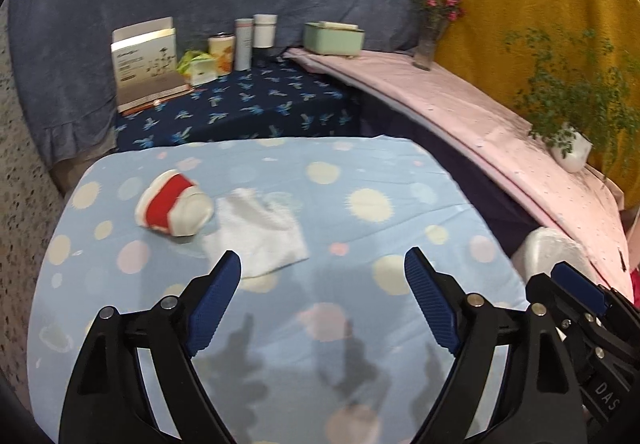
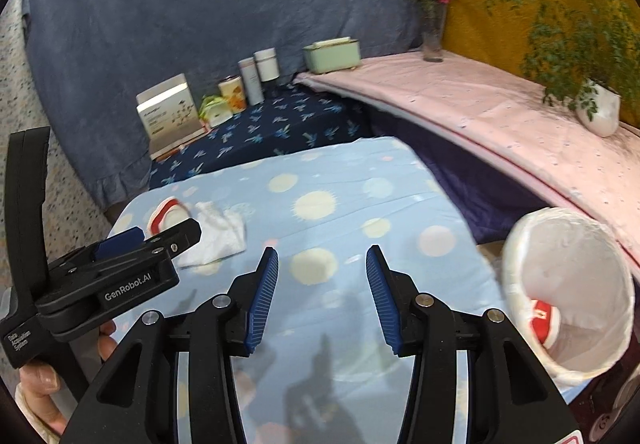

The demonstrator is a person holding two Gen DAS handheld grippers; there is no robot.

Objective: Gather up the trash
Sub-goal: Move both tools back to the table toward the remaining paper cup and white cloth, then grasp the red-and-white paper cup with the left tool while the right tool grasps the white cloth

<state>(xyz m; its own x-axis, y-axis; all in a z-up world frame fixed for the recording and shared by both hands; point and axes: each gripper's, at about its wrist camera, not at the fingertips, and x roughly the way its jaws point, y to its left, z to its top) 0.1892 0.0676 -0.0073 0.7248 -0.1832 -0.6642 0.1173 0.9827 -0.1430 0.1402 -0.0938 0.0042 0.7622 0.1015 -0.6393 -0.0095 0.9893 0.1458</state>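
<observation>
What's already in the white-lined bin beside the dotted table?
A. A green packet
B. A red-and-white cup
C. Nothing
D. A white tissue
B: the right wrist view shows a red-and-white cup lying inside the bin, while the tissue is on the table.

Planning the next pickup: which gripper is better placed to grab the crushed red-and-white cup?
Left. The left gripper is open, empty and faces the crushed cup and tissue just ahead. The right gripper sits farther right, nearer the lined bin.
</observation>
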